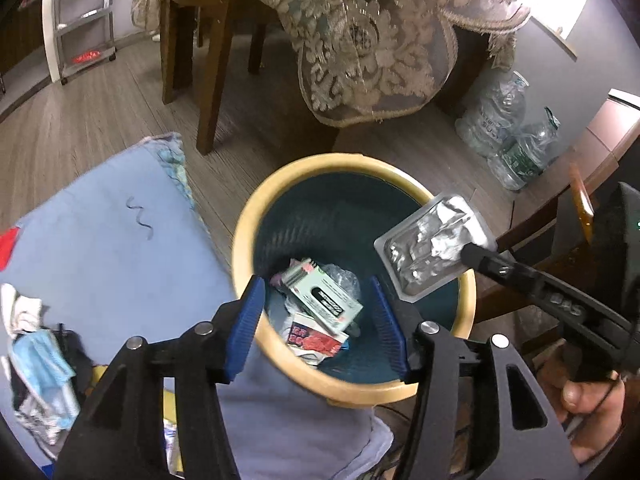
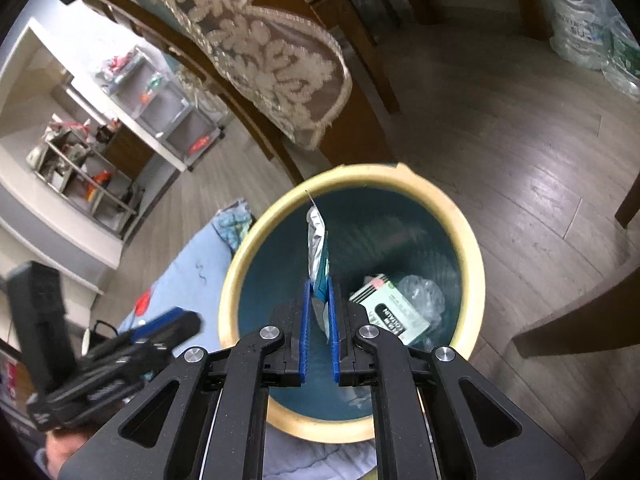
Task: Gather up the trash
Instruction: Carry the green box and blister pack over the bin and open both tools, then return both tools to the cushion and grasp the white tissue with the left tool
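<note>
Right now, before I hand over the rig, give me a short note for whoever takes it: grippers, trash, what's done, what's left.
Left gripper: open, nothing between the pads, poised over the bin.
Right gripper: shut on a silver blister pack, held above the bin mouth, not yet dropped.
Done: a mint-green box, a red-printed packet and clear plastic wrap lie in the bin.
Left: release the blister pack into the bin; then probably the blue face mask and other clutter on the blue cloth beside the bin.
</note>
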Motion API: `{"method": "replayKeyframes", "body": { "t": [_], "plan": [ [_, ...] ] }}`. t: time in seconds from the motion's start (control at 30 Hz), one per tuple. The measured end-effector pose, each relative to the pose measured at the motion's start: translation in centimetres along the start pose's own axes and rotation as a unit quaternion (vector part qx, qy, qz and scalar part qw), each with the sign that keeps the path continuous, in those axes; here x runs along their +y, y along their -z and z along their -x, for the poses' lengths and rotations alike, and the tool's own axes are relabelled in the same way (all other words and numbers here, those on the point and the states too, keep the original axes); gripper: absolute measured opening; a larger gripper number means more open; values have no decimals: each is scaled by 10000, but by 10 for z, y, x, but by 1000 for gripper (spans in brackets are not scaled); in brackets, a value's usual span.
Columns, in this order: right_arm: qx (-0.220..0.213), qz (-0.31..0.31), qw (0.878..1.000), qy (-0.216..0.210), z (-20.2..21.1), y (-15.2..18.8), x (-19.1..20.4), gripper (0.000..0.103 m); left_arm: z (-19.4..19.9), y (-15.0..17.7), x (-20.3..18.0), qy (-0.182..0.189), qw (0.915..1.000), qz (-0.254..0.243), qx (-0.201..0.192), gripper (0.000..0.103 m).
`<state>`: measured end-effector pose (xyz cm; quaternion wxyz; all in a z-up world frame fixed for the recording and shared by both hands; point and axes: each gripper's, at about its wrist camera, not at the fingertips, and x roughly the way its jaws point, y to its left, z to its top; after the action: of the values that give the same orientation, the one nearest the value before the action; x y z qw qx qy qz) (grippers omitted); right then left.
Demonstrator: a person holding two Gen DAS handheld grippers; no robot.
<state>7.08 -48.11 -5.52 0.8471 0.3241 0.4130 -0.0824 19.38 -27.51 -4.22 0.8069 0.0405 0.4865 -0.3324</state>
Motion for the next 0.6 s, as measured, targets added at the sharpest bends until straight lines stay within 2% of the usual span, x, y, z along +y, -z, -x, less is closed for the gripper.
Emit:
{"method": "replayKeyframes", "body": {
  "t": [0.17, 0.23, 0.3, 0.37, 0.6],
  "plan": [
    [249, -39, 9994, 241, -12, 3, -4, 11, 29, 2, 11, -140, 9997, -71, -209, 62],
    [253, -108, 9990, 364, -13, 3, -7, 23, 43, 4, 19, -242, 9992, -64, -317, 63],
    [173, -159, 9986, 471, -10, 3, -9, 42, 55, 5, 27, -313, 9987, -33, -409, 65],
    [92, -129, 9987, 494, -7, 2, -8, 49, 70, 8, 39, -432, 9978, 7, -510, 67],
    [-54, 59, 9993, 369, -4, 5, 8, 59, 112, 25, 90, -819, 9932, 333, -755, 71]
  ]
}}
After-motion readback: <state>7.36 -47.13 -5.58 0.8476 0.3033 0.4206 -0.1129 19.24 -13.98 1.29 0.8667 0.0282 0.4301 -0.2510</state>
